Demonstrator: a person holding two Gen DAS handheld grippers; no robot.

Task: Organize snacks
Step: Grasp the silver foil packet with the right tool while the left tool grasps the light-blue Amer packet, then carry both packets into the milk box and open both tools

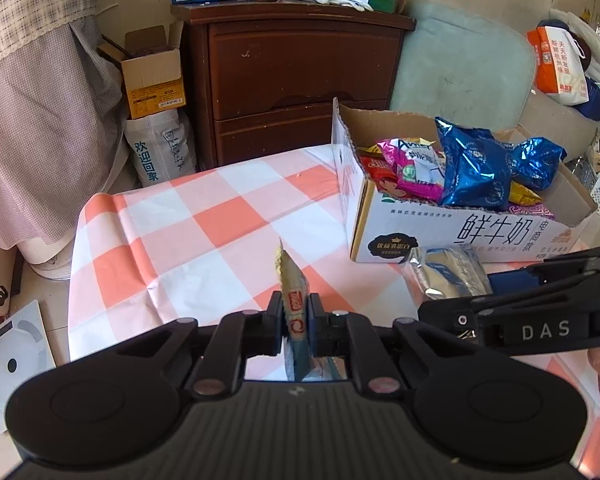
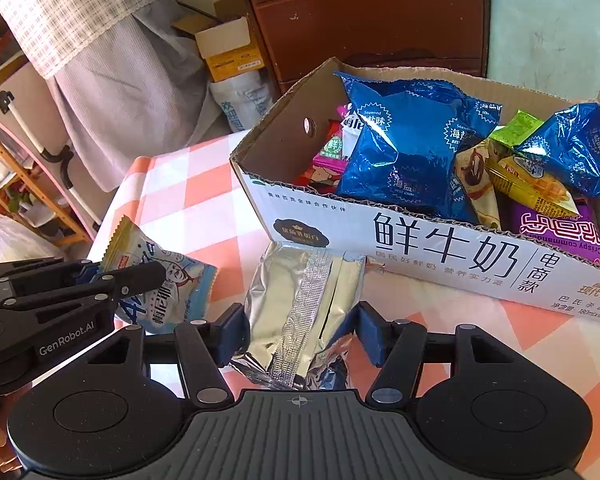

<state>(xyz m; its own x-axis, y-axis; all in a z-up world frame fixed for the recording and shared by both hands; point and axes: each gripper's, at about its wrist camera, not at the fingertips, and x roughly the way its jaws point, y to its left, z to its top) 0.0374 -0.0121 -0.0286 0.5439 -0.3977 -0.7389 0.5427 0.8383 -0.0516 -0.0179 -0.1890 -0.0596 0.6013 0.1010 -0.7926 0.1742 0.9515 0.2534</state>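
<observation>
Hiding silver packet (image 2: 300,304) front, right claw (image 2: 300,340)

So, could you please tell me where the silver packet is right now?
The silver packet sits between the right gripper's fingers on the checked cloth, just in front of the milk box.

A lived-in home is indicated by a wooden nightstand (image 1: 296,80); a checked tablecloth (image 1: 204,220); a bathroom scale (image 1: 14,360) is seen on the floor.
</observation>
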